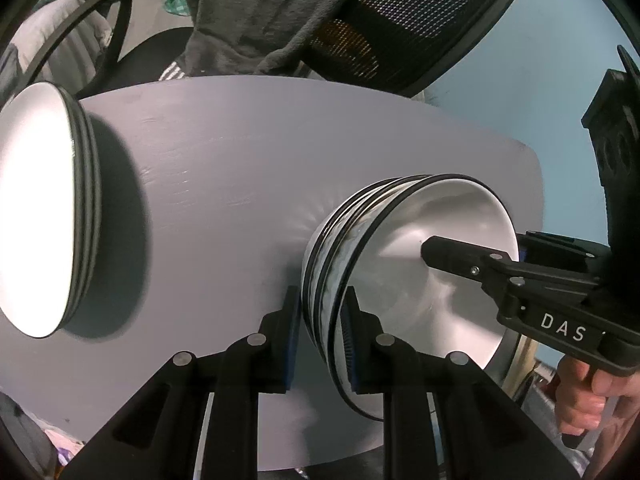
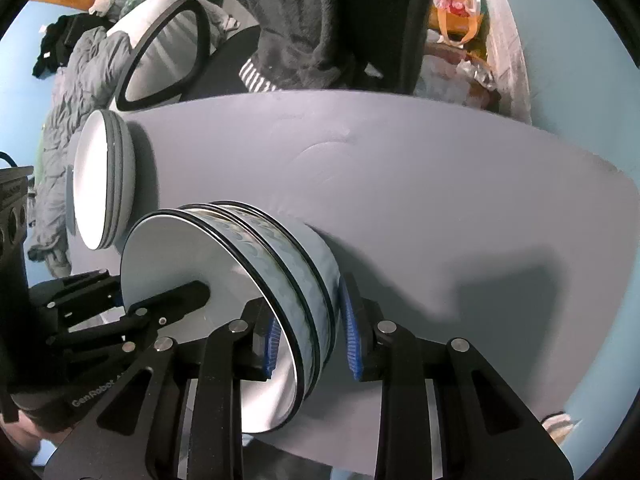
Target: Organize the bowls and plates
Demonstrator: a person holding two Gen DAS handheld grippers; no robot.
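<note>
1. You have two stacks of dishes on the table.
2. The bowl stack shows three black rims, so three bowls.
3. The plate stack shows about three plates.
4. You hold two grippers.

Plate stack cropped by left edge, person's hand cropped at frame corner

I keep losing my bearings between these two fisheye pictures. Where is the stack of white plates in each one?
Left wrist view: the stack of white plates sits at the far left edge, on the grey table.
Right wrist view: the stack is at middle left, beyond the patterned bowls.
Shared landmark: the patterned bowls, gripped from both sides.
</note>
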